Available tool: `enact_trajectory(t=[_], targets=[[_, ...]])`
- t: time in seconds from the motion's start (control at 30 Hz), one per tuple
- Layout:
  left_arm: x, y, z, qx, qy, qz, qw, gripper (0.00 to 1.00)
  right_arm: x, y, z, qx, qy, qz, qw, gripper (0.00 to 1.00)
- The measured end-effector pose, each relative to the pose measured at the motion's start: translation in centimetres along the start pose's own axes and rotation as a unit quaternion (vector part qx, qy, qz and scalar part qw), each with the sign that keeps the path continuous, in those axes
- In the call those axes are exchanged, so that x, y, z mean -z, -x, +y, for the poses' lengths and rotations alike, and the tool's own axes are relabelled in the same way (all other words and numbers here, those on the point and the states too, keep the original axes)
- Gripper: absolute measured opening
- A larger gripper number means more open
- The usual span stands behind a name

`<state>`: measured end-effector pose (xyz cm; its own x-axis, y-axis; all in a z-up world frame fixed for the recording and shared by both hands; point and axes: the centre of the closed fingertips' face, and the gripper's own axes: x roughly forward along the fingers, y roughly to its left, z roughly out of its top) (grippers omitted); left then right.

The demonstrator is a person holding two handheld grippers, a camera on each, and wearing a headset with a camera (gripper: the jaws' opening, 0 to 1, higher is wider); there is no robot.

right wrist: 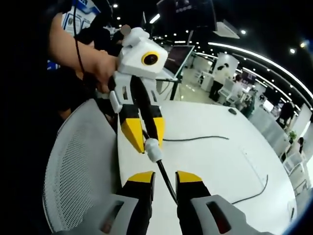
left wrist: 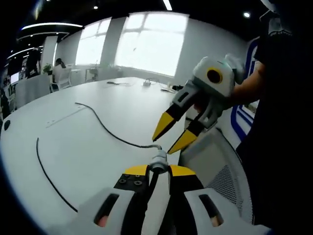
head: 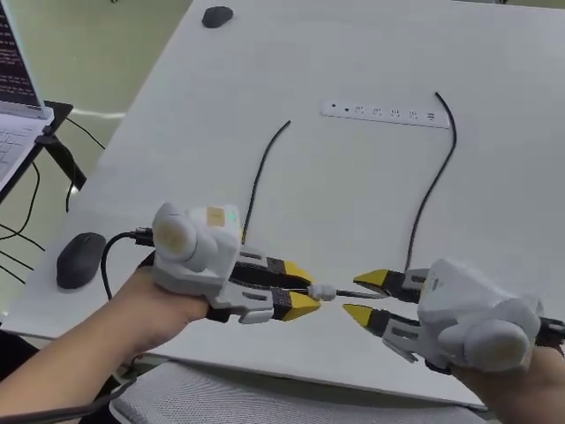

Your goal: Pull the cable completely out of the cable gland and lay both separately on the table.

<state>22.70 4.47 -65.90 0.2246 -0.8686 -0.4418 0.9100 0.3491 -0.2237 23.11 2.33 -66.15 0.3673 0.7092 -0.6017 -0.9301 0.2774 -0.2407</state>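
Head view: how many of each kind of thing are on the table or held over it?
Grippers: 2
Cables: 2
Mice: 2
Power strip: 1
Gland: 1
Total: 8

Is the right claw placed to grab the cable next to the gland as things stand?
Probably yes. The right claw is open with the cable running between its jaws, just short of the cable gland, which the left claw pinches. Nothing blocks it.
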Motion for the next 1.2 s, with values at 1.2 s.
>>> enact_trajectory(t=[1.2], targets=[[-0.6,-0.5,0.7,-0.003,0.016,-0.013,0.9998,0.15,0.6,-1.1,-0.8,-0.001,-0.025,-0.004,0.9997,0.0]])
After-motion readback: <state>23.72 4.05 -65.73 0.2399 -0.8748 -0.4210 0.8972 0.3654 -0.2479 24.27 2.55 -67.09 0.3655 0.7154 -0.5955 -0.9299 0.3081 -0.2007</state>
